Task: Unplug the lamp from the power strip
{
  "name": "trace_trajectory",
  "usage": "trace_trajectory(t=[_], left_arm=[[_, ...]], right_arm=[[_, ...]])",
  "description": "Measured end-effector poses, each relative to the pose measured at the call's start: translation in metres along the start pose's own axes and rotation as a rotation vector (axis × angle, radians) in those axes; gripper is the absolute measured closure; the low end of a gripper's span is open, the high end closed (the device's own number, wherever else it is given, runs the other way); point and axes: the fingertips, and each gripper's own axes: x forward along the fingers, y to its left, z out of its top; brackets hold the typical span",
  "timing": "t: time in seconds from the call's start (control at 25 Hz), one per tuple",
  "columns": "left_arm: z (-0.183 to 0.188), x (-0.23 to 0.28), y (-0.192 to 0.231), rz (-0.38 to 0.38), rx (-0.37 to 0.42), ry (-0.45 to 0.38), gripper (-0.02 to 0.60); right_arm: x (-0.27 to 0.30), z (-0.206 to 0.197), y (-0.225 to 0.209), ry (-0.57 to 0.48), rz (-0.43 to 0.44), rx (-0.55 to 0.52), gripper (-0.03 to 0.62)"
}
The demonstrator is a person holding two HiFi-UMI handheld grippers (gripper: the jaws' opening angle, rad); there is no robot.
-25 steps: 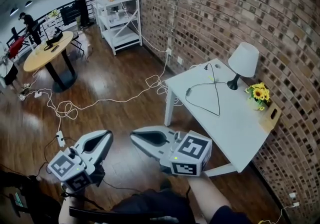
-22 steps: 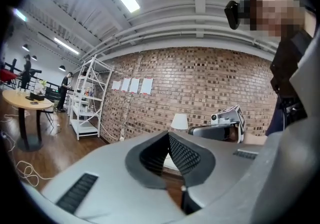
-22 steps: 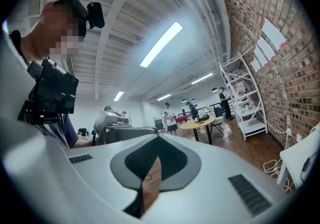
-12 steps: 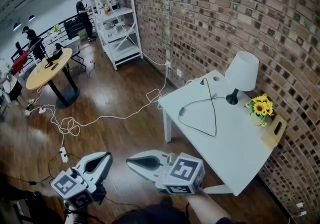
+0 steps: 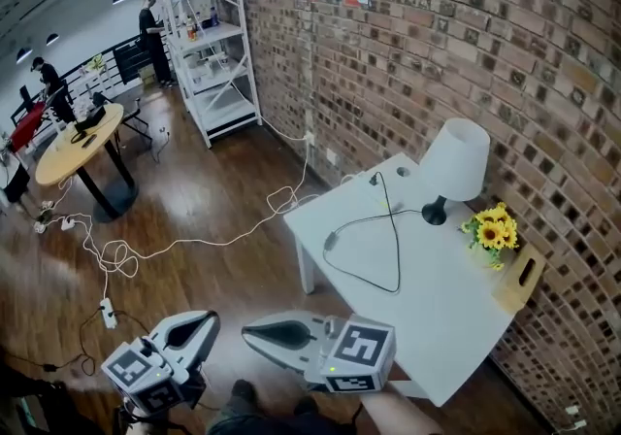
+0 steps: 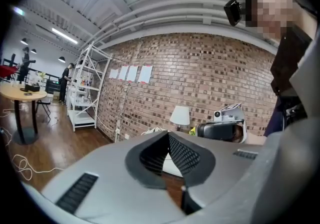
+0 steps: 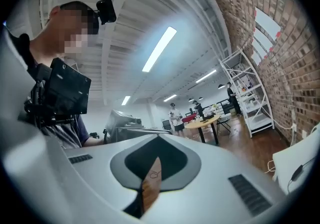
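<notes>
I am looking down on a white table (image 5: 427, 312) that is standing against the brick wall (image 5: 543, 54); the lamp (image 5: 454, 163) is standing upright near the table's back edge, close to the wall; its black cord (image 5: 374, 253) is lying in a loose loop across the tabletop, with one end reaching toward the corner by the wall; I cannot tell what that end is plugged into. A bunch of sunflowers (image 5: 490, 227) is sitting just beside the lamp. A white power strip (image 5: 106, 312) is lying on the wooden floor (image 5: 223, 181), well apart from the table. A round table (image 5: 78, 137) and a metal shelving rack (image 5: 209, 45) are standing farther back. I am holding both grippers low in front of me, short of the white table and touching nothing; the left gripper (image 5: 206, 319) is showing its jaws pressed together with nothing between them; the right gripper (image 5: 248, 331) is likewise pinched shut and empty, its tip lying near the left one's.
</notes>
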Motion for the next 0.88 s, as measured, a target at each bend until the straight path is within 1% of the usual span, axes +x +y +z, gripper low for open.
trace_trajectory(t=[0.2,0.36,0.48,0.72,0.8,0.88], left_arm=[[0.004,0.015,0.001,-0.025,0.008,0.003,0.574],[0.008,0.018,0.009,-0.023,0.031,-0.007,0.574],[0.005,0.016,0.016,-0.021,0.028,-0.005,0.574],[0.009,0.008,0.058,-0.004,-0.007,-0.012,0.574],[0.014,0.008,0.072,-0.014,-0.015,-0.019,0.574],[0.02,0.01,0.084,-0.035,-0.024,-0.038,0.574]], right_arm=[[-0.003,0.006,-0.015,0.003,-0.016,-0.009,0.591],[0.0,0.009,-0.02,-0.005,-0.015,-0.012,0.591],[0.006,0.005,-0.022,0.006,-0.008,-0.006,0.591],[0.038,-0.003,-0.042,0.029,-0.018,0.014,0.591],[0.05,-0.005,-0.048,0.039,-0.024,0.026,0.591],[0.062,-0.006,-0.052,0.057,-0.032,0.014,0.591]])
